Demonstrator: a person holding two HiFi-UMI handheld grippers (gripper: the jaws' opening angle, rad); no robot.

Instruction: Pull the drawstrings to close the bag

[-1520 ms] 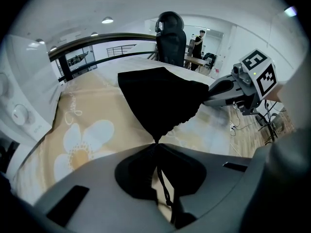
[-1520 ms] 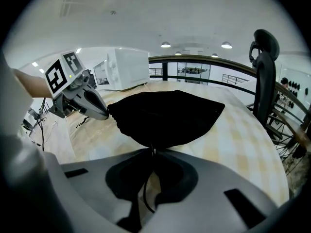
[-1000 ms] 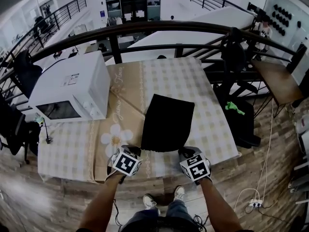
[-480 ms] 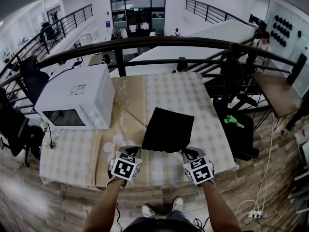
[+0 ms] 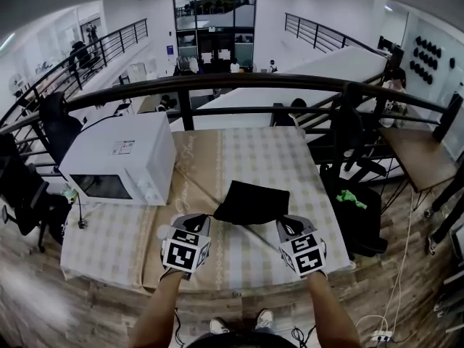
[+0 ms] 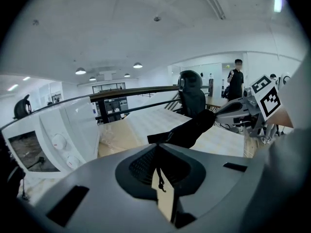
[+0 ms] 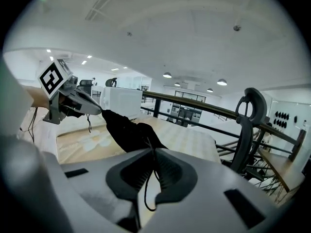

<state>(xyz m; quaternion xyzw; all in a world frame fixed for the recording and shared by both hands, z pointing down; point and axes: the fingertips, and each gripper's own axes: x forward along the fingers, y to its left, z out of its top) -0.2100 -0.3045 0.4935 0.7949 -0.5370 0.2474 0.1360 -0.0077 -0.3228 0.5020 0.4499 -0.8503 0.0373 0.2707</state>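
Observation:
A black drawstring bag (image 5: 250, 203) hangs bunched between my two grippers, low over the checked tablecloth (image 5: 275, 154). My left gripper (image 5: 196, 221) is shut on the bag's left drawstring. In the left gripper view the thin black cord (image 6: 158, 176) runs down out of the closed jaws, with the bag (image 6: 187, 130) stretched ahead. My right gripper (image 5: 288, 227) is shut on the right drawstring. In the right gripper view a loop of cord (image 7: 146, 188) dangles from the jaws and the bag (image 7: 131, 130) reaches toward the left gripper (image 7: 90, 109).
A white microwave (image 5: 119, 167) stands on the table's left half, close to the left gripper. A dark railing (image 5: 239, 85) runs behind the table. A black chair with something green (image 5: 353, 198) is at the right. A person (image 6: 236, 79) stands far off.
The bag lay flat and long on the cloth; now its near end is raised and it looks short and bunched. Both grippers have come up and slightly apart, and the head view has tilted up.

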